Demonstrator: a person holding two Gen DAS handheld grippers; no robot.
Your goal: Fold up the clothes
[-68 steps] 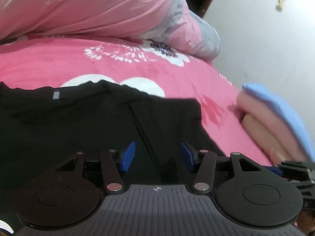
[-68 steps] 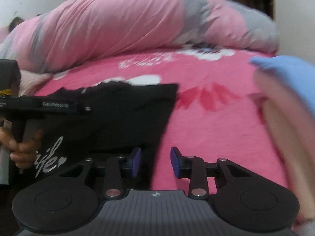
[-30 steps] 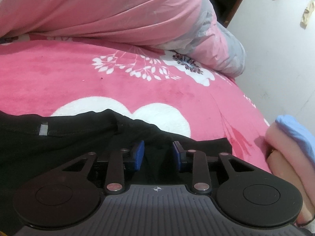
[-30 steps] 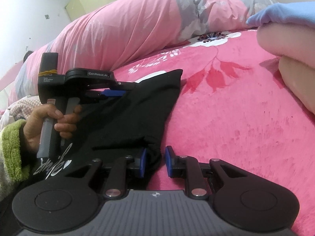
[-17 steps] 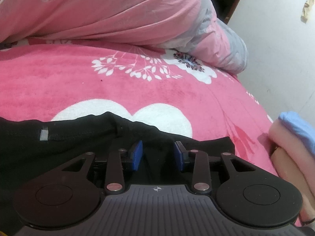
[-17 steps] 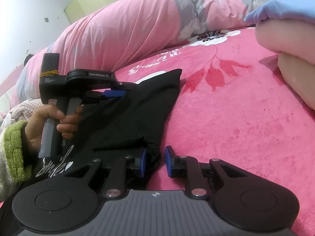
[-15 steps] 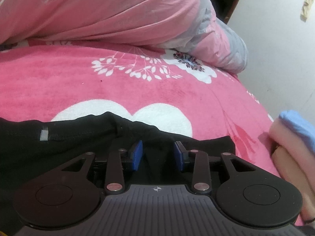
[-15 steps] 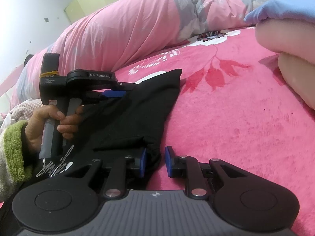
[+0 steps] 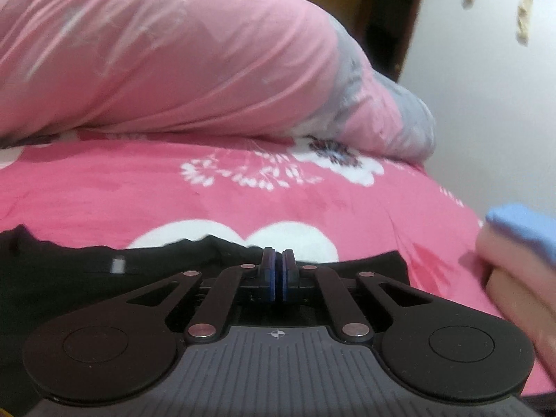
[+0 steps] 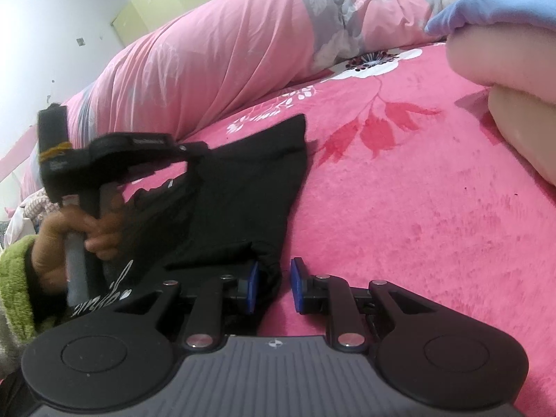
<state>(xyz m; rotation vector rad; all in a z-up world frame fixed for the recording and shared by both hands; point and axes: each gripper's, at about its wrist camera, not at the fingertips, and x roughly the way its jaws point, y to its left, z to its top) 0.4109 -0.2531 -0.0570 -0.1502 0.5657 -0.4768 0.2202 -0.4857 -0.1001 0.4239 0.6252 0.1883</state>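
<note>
1. Left gripper: half a second ago its blue pads stood apart over the upper edge of the black cotton T-shirt with white script lettering; now the pads are pressed together on that edge, near the collar seam. From the right wrist view, the cloth under this gripper rises off the pink floral fleece blanket in a peak, so the edge appears gripped and lifted.
2. Person's hand, in a green fleece sleeve, holds the left gripper's handle at the T-shirt's left side.
3. T-shirt: it lies on the blanket with its far corner flat and its near right edge bunched.
4. Right gripper: its stance matches that of half a second ago. The pads stand narrowly apart, and the bunched edge sits between them without being clamped.
5. Judgement: one edge is secured; a two-point fold calls for the right pads to close on the near edge.
6. Stacked blue and pale pink folded cloths lie right of the T-shirt, well apart.
</note>
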